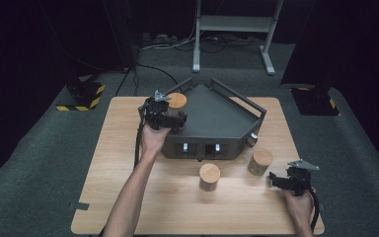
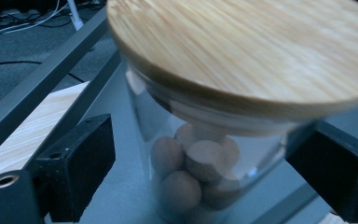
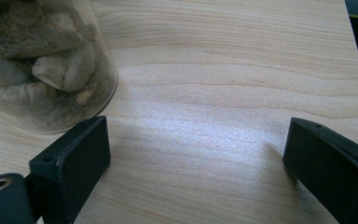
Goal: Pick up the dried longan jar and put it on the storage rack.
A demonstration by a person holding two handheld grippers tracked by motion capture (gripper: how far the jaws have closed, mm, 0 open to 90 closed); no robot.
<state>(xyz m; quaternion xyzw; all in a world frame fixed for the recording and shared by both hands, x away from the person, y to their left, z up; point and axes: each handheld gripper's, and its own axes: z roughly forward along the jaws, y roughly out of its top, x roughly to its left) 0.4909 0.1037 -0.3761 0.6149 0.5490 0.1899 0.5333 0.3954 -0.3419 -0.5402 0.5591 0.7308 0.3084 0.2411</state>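
Nearest the camera in the high view, a person's two forearms reach in from the bottom edge over a pale wooden table [image 1: 128, 163], each hand holding a two-jaw gripper. The left gripper [image 1: 164, 117] is at the left corner of a dark grey tray [image 1: 212, 118], its jaws parted on either side of a glass jar with a wooden lid [image 2: 223, 116] that seems to stand inside the tray; the pads appear clear of the glass, so this jar looks placed. The right gripper [image 1: 284, 180] rests near the table's right front, jaws wide with nothing between them. There are three jars: one in the tray, and two [image 1: 209, 176] [image 1: 260, 161] on the table in front of it, probably yet to go in
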